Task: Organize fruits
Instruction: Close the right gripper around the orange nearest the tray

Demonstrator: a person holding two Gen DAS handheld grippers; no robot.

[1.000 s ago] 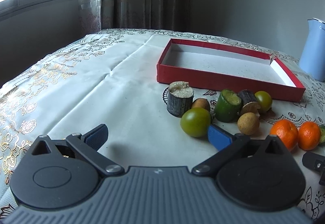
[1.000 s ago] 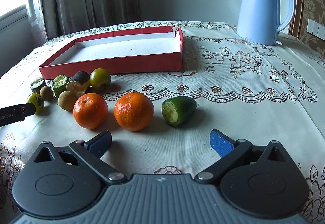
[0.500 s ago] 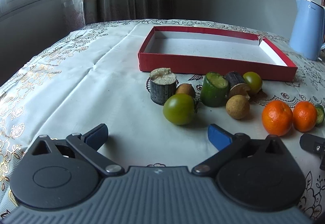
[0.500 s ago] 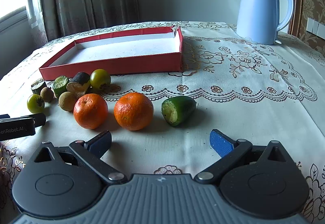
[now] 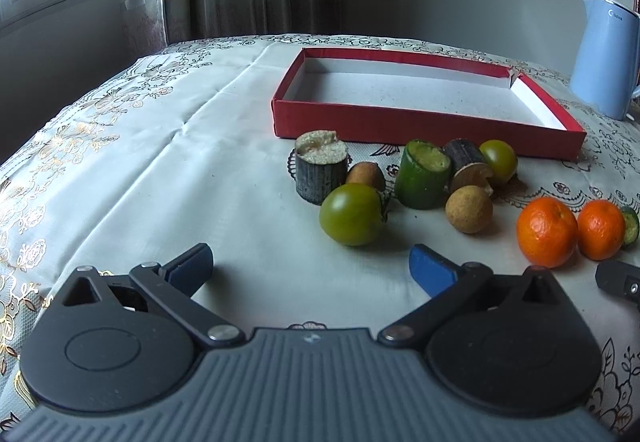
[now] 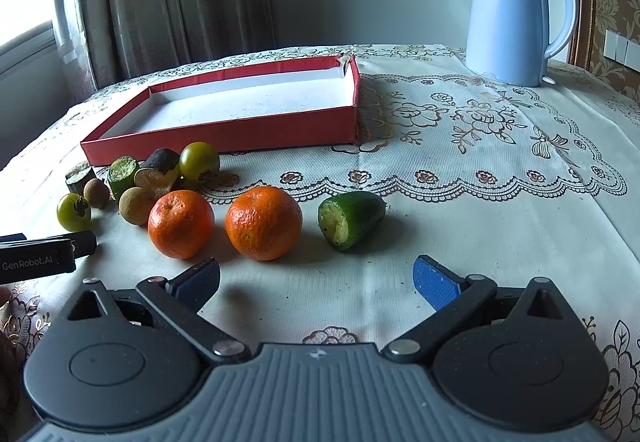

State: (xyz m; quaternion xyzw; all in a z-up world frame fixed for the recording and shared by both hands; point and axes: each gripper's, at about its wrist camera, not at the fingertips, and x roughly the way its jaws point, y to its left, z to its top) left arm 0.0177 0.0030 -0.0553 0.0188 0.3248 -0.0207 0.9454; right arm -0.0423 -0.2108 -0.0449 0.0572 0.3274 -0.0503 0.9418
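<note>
Both our left gripper (image 5: 310, 266) and right gripper (image 6: 316, 278) hover spread wide and empty before the fruits lying in front of the red box (image 5: 420, 121); we judge the green tomato (image 5: 352, 214) smooth, firm, light, best pinched across its middle.

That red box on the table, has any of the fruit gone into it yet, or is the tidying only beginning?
Only beginning. The red box holds nothing. Nothing is in hand: the left claw and right claw are both open with nothing between their fingers. All the rest is left: the two oranges, the green tomato, the cucumber piece and the small pieces lie on the tablecloth outside it.
</note>
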